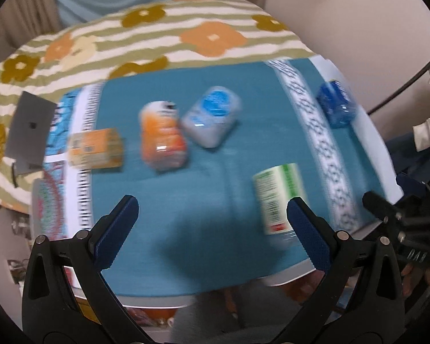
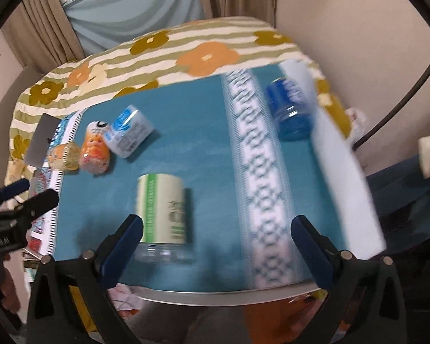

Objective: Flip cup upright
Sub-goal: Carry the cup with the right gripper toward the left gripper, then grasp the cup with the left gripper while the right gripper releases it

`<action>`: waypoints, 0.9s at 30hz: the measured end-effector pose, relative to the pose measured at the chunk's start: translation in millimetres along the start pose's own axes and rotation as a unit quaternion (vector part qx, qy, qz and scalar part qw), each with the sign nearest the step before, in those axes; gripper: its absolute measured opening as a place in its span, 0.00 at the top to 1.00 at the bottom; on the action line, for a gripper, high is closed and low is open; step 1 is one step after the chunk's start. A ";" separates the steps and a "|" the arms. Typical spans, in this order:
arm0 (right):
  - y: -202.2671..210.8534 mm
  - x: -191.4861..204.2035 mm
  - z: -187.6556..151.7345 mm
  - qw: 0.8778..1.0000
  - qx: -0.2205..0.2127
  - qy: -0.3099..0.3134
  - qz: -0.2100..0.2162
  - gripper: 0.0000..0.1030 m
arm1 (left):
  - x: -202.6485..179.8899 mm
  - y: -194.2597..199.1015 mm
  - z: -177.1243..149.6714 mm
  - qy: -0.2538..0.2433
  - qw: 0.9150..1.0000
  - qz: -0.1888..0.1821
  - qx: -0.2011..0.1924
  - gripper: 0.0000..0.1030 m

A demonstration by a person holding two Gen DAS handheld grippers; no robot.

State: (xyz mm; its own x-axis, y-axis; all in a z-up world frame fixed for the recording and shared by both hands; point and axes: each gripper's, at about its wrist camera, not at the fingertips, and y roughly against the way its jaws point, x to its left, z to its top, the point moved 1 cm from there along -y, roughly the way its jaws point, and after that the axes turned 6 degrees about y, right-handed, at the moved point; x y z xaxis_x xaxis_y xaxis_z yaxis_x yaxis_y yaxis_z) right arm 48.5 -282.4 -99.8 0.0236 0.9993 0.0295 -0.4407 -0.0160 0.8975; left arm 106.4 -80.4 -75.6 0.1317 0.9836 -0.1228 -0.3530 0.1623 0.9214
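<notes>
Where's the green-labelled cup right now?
The green-labelled cup sits near the front edge of the teal tablecloth, beside the right gripper's left fingertip and apart from the blue cup far right.

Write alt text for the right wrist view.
The open right gripper hovers over a teal cloth, just short of a green-labelled cup standing mouth-down. A blue cup sits farther right, three small packages far left. The picture is motion-blurred.

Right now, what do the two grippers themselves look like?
Both match: the left gripper and right gripper have black plastic arms with silver rivets and triangular cutouts, tipped by dark blue textured pads. Blurred white lettering marks the left one's body seen from the right wrist.
</notes>
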 end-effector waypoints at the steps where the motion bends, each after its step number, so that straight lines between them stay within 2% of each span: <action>1: 3.0 -7.0 -0.7 1.000 -0.005 0.003 -0.007 0.00 | -8.9 -3.9 3.5 0.000 1.000 -0.003 0.009 0.00; 7: 4.0 -43.4 -7.1 1.000 -0.016 0.006 -0.014 0.00 | -49.9 -43.0 14.4 0.017 0.996 -0.007 0.085 0.00; 15: -16.7 -65.8 -15.9 0.999 -0.020 0.025 -0.007 0.00 | -64.9 -97.1 15.0 0.059 0.983 0.020 0.172 0.00; 22: -46.2 -75.9 -17.2 0.999 0.002 0.018 0.027 0.00 | -63.9 -124.9 12.6 0.087 0.973 0.047 0.207 0.01; 27: -53.8 -76.2 -12.4 0.999 0.002 0.026 0.039 0.00 | -66.4 -136.1 10.1 0.095 0.969 0.052 0.222 0.02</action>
State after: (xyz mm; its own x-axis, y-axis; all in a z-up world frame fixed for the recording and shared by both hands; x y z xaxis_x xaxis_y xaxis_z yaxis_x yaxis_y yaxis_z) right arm 59.3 -357.3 -155.8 -0.0577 0.9953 0.0774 -0.4355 -0.0949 0.8952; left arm 155.1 -168.6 -189.1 -0.0700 0.9964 -0.0479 0.0833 0.0537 0.9951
